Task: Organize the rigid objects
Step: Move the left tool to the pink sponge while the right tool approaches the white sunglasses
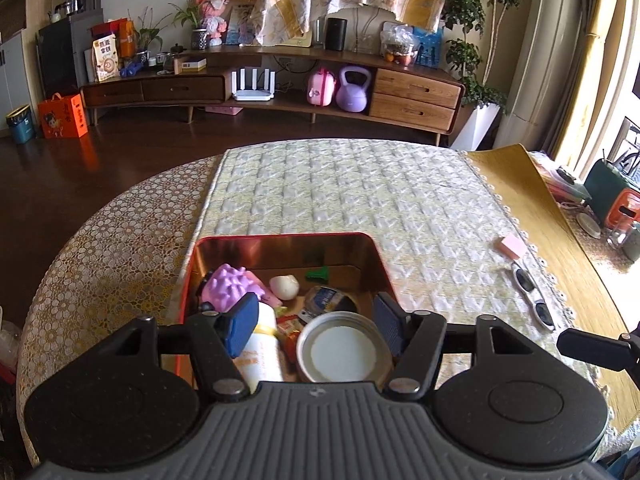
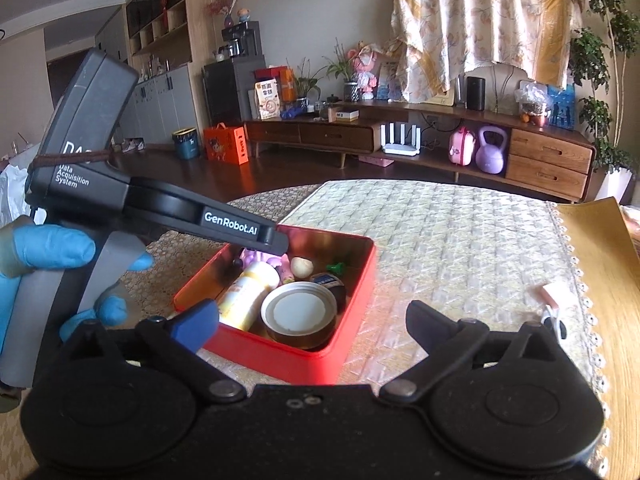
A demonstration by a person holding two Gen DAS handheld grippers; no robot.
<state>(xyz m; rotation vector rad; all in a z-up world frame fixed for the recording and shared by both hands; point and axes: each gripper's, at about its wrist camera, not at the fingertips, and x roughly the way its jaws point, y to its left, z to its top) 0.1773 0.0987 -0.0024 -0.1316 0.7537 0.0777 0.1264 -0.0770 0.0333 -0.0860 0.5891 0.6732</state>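
A red tin box on the table holds a round lidded jar, a cream bottle, a purple spiky toy, a white egg-shaped piece, a small green piece and a dark tin. My left gripper hangs open and empty just above the box; it also shows in the right wrist view. My right gripper is open and empty near the box's front corner. A pink block and white sunglasses lie to the right.
A quilted mat covers the table, with a lace cloth to the left and a yellow mat to the right. Jars and an orange-topped container stand at the far right. A TV cabinet stands across the floor.
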